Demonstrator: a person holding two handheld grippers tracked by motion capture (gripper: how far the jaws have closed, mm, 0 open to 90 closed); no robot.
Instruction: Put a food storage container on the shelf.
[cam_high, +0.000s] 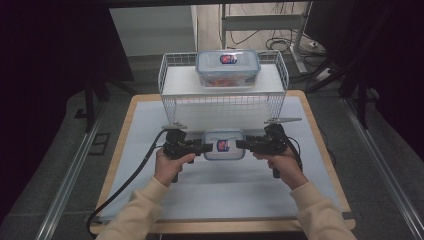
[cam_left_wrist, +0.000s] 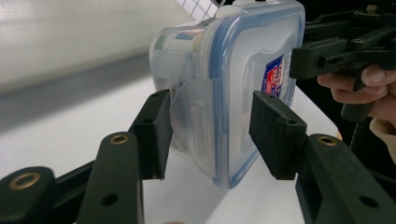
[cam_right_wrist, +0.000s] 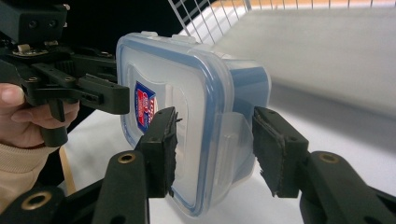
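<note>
Gripping the small container (cam_high: 224, 145) from both ends at once is the step in hand, and it asks for even pressure from the two sides. On the left, the left gripper (cam_high: 206, 147) reaches the left end of the box; in the left gripper view its fingers (cam_left_wrist: 154, 133) are spread around the side latch flap (cam_left_wrist: 194, 116), one finger under the base side and the other over the lid side, with a small gap visible at the lid finger — so it is not yet pinching. In the middle, the container sits low over the white desk (cam_high: 150, 125), just in front of the wire basket rack (cam_high: 220, 100), and its blue-rimmed lid (cam_left_wrist: 247, 84) appears clipped on. On the right, the right gripper (cam_high: 241, 144) meets the other end; in the right gripper view its fingers (cam_right_wrist: 161, 149) also stand spread around the opposite latch flap (cam_right_wrist: 229, 140), close to it but not clearly pressing. To do it well, I judge both hands should close at the same time, with the fingers flat on lid and base, not on the loose flap edge, which could bend or unclip. Keep the box level — a second, bigger container (cam_high: 228, 67) already stands on top of the rack, so space there is limited.
</note>
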